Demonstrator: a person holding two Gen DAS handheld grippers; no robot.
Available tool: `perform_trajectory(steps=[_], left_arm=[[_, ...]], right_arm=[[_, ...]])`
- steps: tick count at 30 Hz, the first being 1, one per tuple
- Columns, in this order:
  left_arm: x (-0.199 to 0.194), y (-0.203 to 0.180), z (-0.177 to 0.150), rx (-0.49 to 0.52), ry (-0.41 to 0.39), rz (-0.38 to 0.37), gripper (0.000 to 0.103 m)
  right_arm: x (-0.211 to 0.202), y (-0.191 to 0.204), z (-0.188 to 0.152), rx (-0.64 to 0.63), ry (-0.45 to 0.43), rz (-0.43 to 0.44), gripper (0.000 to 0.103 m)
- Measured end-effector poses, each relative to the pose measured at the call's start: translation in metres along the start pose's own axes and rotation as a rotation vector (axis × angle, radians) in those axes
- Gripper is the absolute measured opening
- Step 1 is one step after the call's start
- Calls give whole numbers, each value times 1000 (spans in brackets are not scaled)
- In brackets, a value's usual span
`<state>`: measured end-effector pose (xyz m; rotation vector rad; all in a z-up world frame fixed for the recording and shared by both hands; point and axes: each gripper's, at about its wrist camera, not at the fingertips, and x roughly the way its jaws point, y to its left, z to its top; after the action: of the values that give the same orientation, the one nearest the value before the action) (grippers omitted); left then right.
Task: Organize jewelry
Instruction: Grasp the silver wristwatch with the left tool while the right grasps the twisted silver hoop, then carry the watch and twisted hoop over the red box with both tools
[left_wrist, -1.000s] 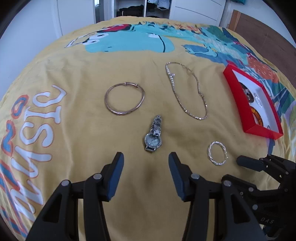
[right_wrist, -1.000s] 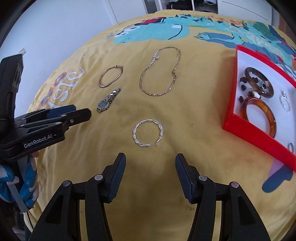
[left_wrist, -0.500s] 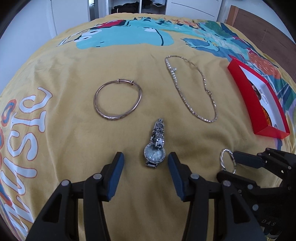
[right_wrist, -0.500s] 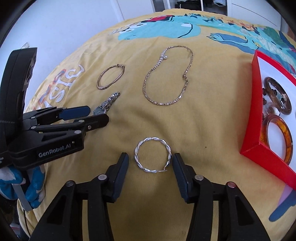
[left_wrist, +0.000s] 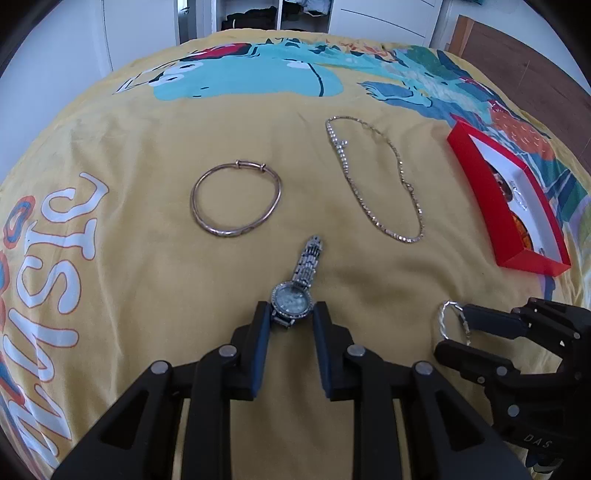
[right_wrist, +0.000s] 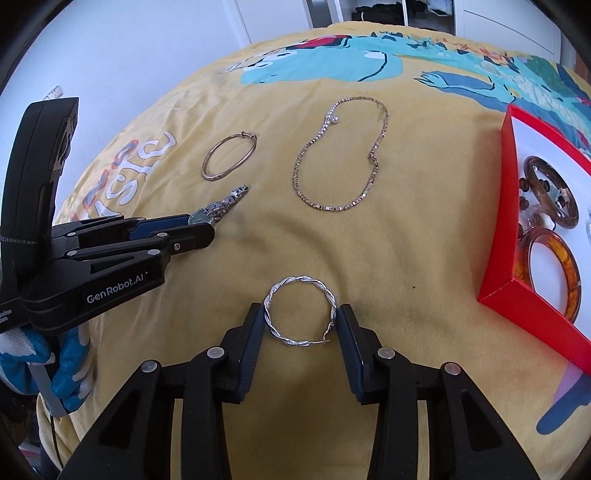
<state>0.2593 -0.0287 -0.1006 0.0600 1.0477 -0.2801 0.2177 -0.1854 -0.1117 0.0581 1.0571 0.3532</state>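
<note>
A silver watch lies on the yellow bedspread, its face between the fingers of my left gripper, whose jaws stand narrowed at its sides. A twisted silver hoop lies between the fingers of my right gripper, which touch its sides. A gold bangle and a chain necklace lie farther off. A red jewelry box with a white lining holds amber and brown bangles.
The bedspread has a blue cartoon print and white lettering at the left. Wardrobe doors and a wooden floor lie beyond the bed. The left gripper shows in the right wrist view, held by a blue-gloved hand.
Both grippers have moved forward and down. The left fingers have narrowed around the watch face and the right fingers around the silver hoop.
</note>
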Motion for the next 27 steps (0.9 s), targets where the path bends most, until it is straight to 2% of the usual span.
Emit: perform_trajectory(steps=[14, 27], left_arm=[[-40, -1, -8, -17, -45, -23, 22], [-114, -24, -1, 23, -148, -10, 22]], right_arm=[[-41, 8, -10, 1, -48, -9, 40], [-115, 24, -12, -11, -152, -49, 40]])
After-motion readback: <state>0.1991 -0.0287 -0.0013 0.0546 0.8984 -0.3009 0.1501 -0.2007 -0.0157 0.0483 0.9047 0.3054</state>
